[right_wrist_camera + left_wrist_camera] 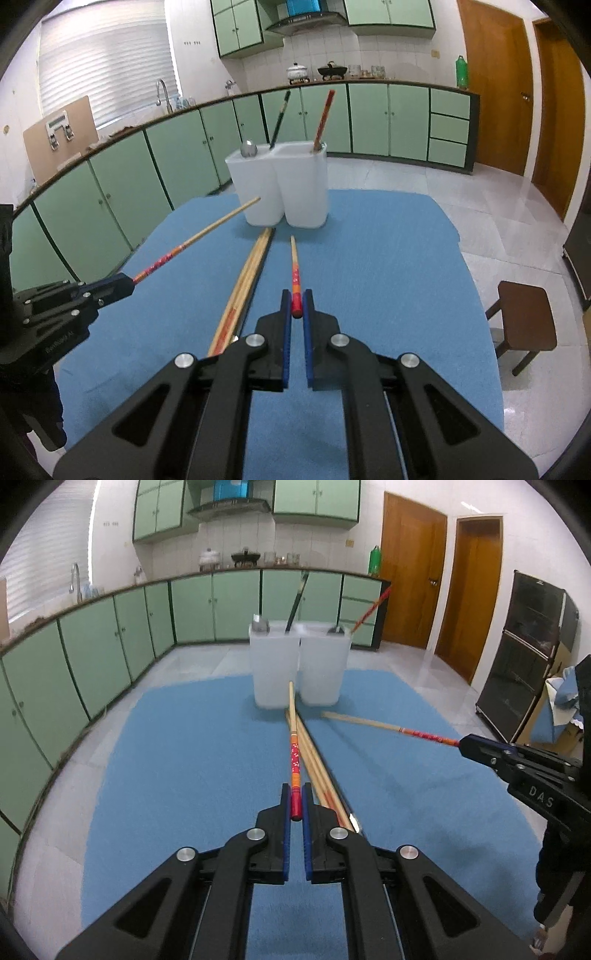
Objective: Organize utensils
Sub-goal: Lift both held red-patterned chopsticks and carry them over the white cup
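My left gripper (295, 792) is shut on the red end of a wooden chopstick (293, 731), which is lifted above the blue cloth (184, 760) and points at two white containers (275, 664). Several bare chopsticks (317, 771) lie on the cloth under it. My right gripper (296, 297) is shut on a second red-ended chopstick (294, 258), also raised. Each gripper shows in the other's view: the right gripper (463, 743) and the left gripper (127, 282). The left container (255, 188) holds a spoon (248, 149) and a dark chopstick (279, 118). The right container (304, 184) holds a red chopstick (324, 118).
The cloth covers a table whose right edge (476, 280) drops to a tiled floor. A brown stool (524, 317) stands beside it. Green cabinets (110, 199) run along the left and back. A black cabinet (524, 657) stands at the right.
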